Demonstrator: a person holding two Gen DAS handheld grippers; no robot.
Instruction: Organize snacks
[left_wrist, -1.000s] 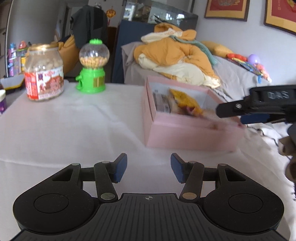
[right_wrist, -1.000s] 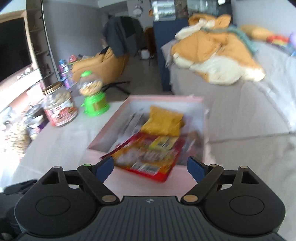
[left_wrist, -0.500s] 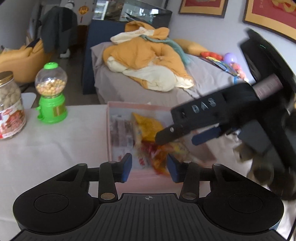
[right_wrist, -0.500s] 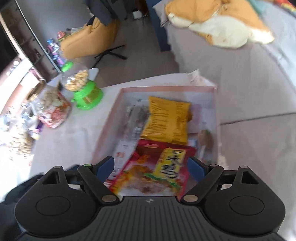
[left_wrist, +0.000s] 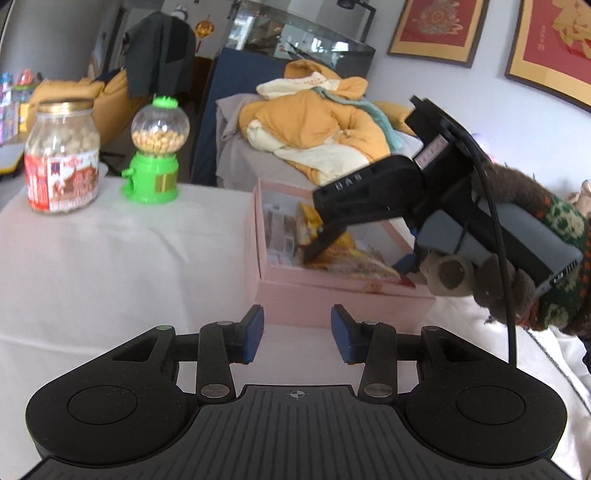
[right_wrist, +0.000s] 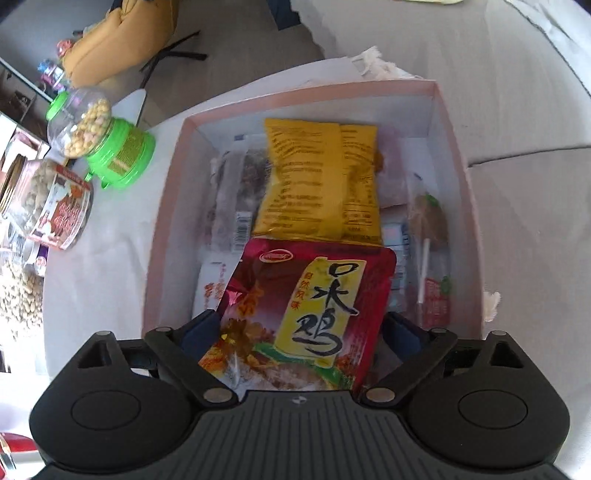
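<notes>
Right gripper (right_wrist: 299, 332) fingertips possibly behind red packet (right_wrist: 303, 317)

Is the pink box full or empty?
Pretty full. The pink box has no lid on, and a yellow bag, a red packet and smaller wrapped snacks cover its bottom.

Left black two-finger gripper with blue pads (left_wrist: 297, 335) level and low, jaws parted with nothing between the fingers, right black two-finger gripper (right_wrist: 299, 332) tilted steeply downward, jaws spread wide, gloved right hand in brown knit (left_wrist: 491, 280) wrapped around its handle
</notes>
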